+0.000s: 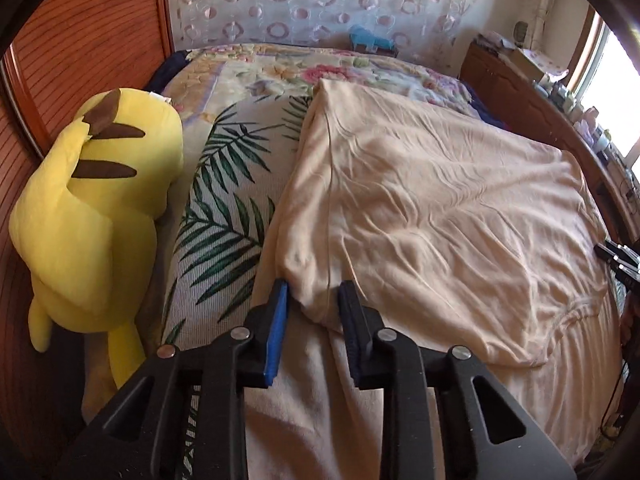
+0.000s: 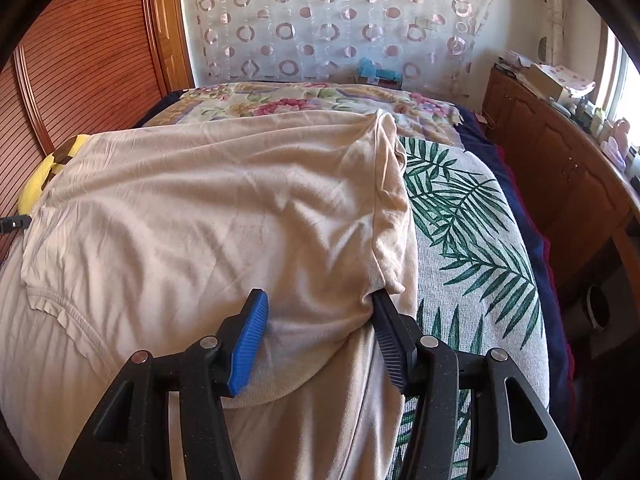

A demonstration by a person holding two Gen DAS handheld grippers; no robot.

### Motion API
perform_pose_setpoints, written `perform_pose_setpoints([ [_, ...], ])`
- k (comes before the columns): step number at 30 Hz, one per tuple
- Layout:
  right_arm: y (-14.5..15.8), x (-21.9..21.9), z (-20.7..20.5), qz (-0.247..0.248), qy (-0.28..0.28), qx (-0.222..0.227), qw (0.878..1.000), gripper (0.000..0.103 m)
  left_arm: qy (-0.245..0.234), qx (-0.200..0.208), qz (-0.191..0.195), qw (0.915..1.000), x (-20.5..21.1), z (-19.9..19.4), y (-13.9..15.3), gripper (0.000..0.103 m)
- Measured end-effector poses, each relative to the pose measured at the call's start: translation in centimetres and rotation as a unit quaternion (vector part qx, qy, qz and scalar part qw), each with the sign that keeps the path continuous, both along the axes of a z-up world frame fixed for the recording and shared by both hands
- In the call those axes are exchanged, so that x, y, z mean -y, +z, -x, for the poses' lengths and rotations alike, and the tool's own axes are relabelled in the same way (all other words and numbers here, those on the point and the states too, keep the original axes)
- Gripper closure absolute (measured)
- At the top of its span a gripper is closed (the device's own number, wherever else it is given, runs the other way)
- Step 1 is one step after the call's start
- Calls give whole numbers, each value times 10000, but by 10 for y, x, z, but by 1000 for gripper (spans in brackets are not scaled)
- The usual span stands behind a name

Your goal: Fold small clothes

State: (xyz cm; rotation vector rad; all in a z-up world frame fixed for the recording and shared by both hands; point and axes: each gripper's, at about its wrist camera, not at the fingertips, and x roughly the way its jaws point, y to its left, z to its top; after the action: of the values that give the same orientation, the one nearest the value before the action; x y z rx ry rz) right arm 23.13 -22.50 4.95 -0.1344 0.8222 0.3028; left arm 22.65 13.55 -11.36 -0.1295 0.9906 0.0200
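Note:
A beige garment (image 1: 432, 216) lies spread on the bed, its near part folded over onto itself; it also shows in the right wrist view (image 2: 208, 216). My left gripper (image 1: 314, 292) is open, its fingers on either side of the folded left corner. My right gripper (image 2: 320, 300) is open wide, with the folded right corner of the garment between its fingers. The tip of the right gripper shows at the right edge of the left wrist view (image 1: 616, 258). The left gripper's tip shows at the left edge of the right wrist view (image 2: 14, 222).
A palm-leaf bed cover (image 1: 224, 216) lies under the garment, also in the right wrist view (image 2: 472, 248). A yellow plush toy (image 1: 96, 216) lies on the left by a wooden sliding door (image 1: 72, 60). A floral quilt (image 2: 304, 100) is at the far end. A wooden cabinet (image 2: 560, 168) stands on the right.

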Motion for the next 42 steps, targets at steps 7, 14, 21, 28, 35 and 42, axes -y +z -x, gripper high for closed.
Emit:
perform_pose_setpoints([
  [7,-2,1,-1,9,-5,2,10000,47,103,1,115,9999,-1,-2,3,75],
  [14,-2,1,-1,4,-2,6,10000,47,-110,274,219,9993,4,-17,9,95],
  [21,-2,1,-2,5,-3,5,10000,46,-70,147,131,9998,5,-26,4,95],
  [28,-2,1,-1,9,-5,5,10000,46,23,183,307,9994,-1,-28,-1,91],
  [35,0,14,-6,-455,-72,-106,9989,48,-42,313,161,9994,3,-24,2,97],
  [42,3,11,-15,-386,-93,-123,9991,99,62,576,295,9979,-1,-18,14,98],
])
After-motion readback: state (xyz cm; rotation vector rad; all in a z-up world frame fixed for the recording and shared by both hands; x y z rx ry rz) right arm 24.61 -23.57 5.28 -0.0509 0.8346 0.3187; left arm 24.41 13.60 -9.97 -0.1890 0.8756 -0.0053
